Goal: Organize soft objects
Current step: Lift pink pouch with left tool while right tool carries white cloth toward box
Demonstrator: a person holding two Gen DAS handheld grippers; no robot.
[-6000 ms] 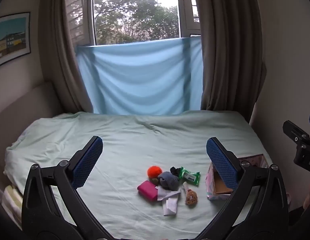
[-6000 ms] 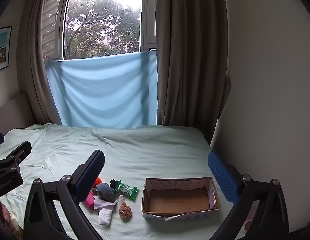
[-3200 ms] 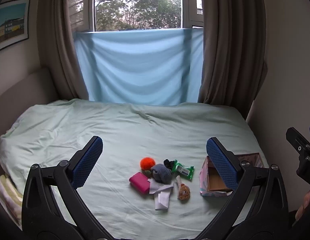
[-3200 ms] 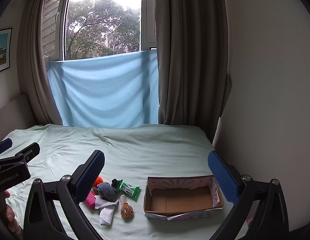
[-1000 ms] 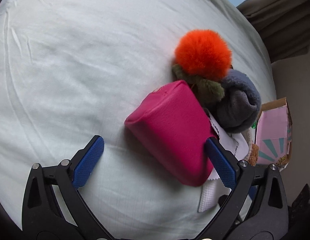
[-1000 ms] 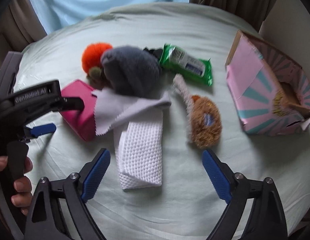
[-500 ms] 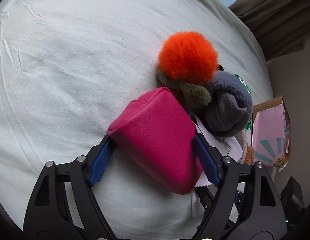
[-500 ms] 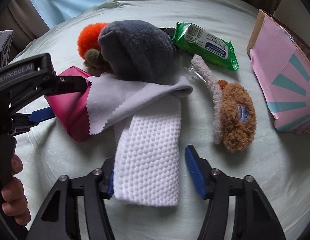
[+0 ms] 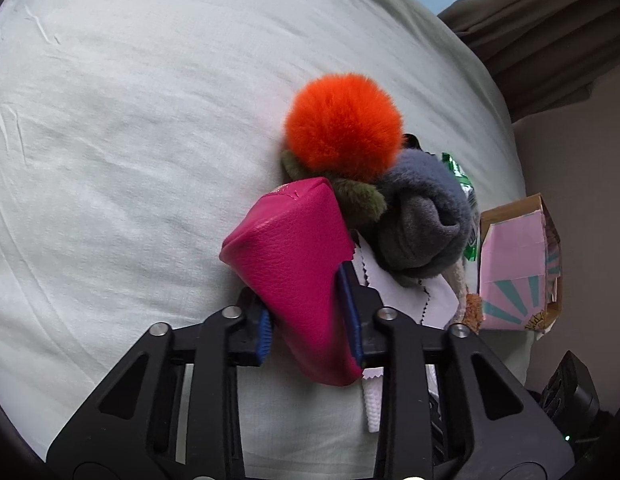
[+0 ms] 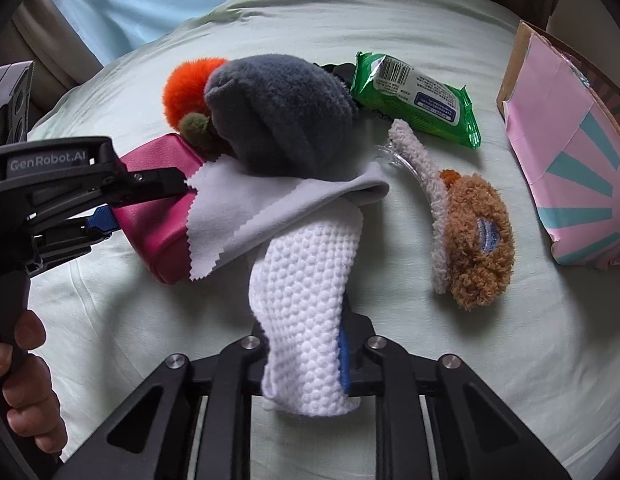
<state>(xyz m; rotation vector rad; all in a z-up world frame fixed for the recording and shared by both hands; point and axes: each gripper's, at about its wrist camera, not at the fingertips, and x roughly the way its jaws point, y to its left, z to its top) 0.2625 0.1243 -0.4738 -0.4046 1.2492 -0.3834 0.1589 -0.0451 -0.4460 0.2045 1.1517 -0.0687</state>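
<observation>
"GenRobot.AI" stood in pale letters on the black body of the left gripper (image 10: 110,200), to the left of the right gripper's view. Ahead of that tool, the green wipes packet (image 10: 414,98) carried a barcode and a blue label whose print was too small to read.

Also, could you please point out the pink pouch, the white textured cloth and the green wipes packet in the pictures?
pink pouch (image 9: 294,264), left wrist view, on its broad leather face.
white textured cloth (image 10: 306,300), right wrist view, on its bumpy middle.
green wipes packet (image 10: 414,92), right wrist view, on its printed top.
</observation>
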